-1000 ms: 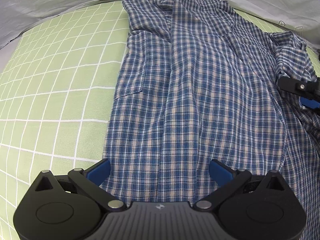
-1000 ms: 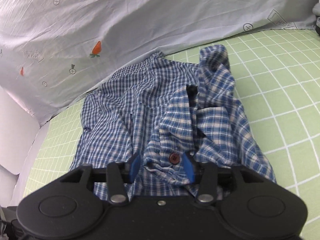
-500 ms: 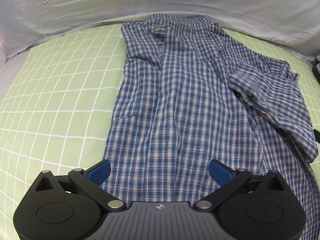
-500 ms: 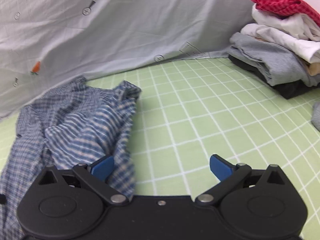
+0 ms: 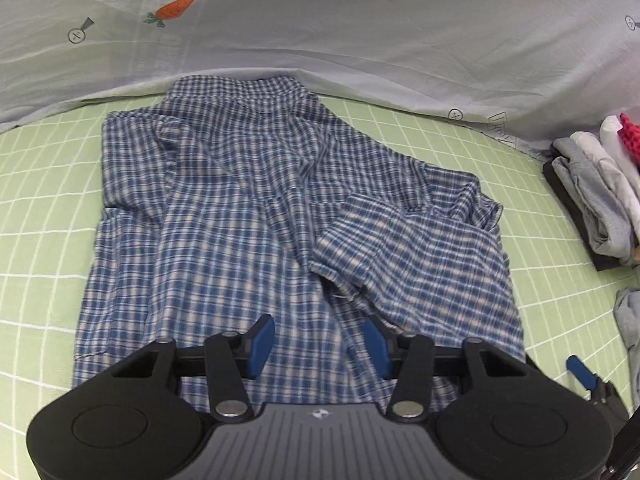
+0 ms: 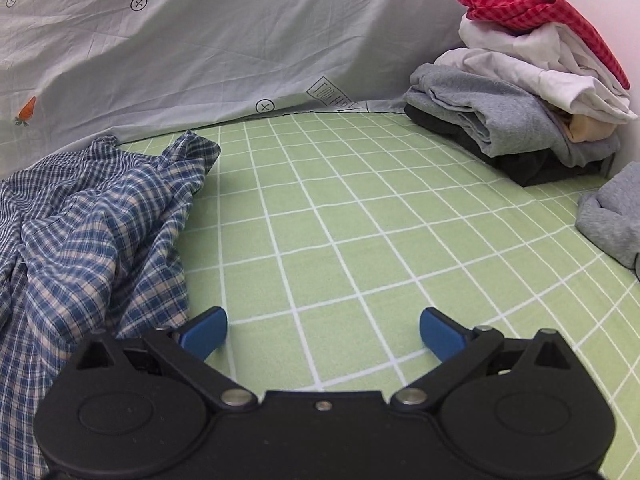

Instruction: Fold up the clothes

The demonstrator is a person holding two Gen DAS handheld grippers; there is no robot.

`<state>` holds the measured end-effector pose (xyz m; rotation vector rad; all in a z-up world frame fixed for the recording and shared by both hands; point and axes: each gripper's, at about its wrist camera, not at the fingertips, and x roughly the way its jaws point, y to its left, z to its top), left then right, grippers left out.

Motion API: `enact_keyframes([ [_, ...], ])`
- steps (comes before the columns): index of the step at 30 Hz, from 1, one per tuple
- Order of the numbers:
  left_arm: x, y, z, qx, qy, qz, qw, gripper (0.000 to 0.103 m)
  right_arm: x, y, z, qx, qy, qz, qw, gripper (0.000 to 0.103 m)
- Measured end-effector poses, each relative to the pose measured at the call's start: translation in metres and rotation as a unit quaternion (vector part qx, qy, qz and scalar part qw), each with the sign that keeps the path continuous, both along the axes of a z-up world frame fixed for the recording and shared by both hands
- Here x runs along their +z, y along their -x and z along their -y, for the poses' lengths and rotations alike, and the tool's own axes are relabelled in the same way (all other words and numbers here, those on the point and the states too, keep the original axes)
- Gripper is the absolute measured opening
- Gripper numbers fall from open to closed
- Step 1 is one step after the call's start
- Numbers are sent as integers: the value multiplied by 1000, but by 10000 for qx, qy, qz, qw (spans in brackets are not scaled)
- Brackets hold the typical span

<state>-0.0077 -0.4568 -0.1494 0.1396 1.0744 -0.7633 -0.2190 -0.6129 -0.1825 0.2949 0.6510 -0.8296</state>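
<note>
My left gripper (image 5: 318,344) jaws are closing above the blue checked cotton shirt (image 5: 248,216), gripping nothing yet; right gripper (image 6: 322,334) jaws gape wide, empty. I should pinch the hem squarely.

A blue-and-white plaid shirt (image 5: 248,216) lies on a light green sheet (image 6: 360,216) ruled with a white grid. Behind it hangs a pale grey cloth (image 5: 360,32) printed with an orange carrot (image 5: 174,6) at upper left and small black symbols. At right, a stack of clothes (image 6: 520,96) runs from red checked fabric on top through white and grey to black, with a loose grey garment (image 6: 612,216) nearby.
</note>
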Motion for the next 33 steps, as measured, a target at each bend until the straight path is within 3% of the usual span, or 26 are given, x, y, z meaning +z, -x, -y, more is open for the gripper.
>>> enact_keyframes([
  [4,-10,-2,22,-55,172,-211,9996,41,0,-1,0,44,1,8,10000,103],
  [12,-38,-8,46,64,134,-445,9989,39,-1,-2,0,61,-3,10,10000,103],
  [13,-40,-8,46,80,123,-439,9989,31,-1,-3,0,57,-3,10,10000,103],
  [14,-41,-9,45,89,118,-432,9990,5,-1,-3,0,53,-3,9,10000,103],
  [16,-39,-8,41,135,164,-375,9991,0,-1,-3,-1,50,-5,8,10000,103],
  [20,-20,-8,26,240,370,-10,9990,0,-2,-3,-1,45,-9,-3,10000,103],
  [25,21,-18,-1,577,571,749,9939,0,5,-7,-2,-34,-84,-209,9997,103],
  [29,66,-46,-45,1239,608,1517,9787,0,22,-7,-19,38,61,-177,9998,103],
  [33,92,-86,-102,2094,553,1912,9573,0,35,-7,-42,117,75,-120,9998,103],
])
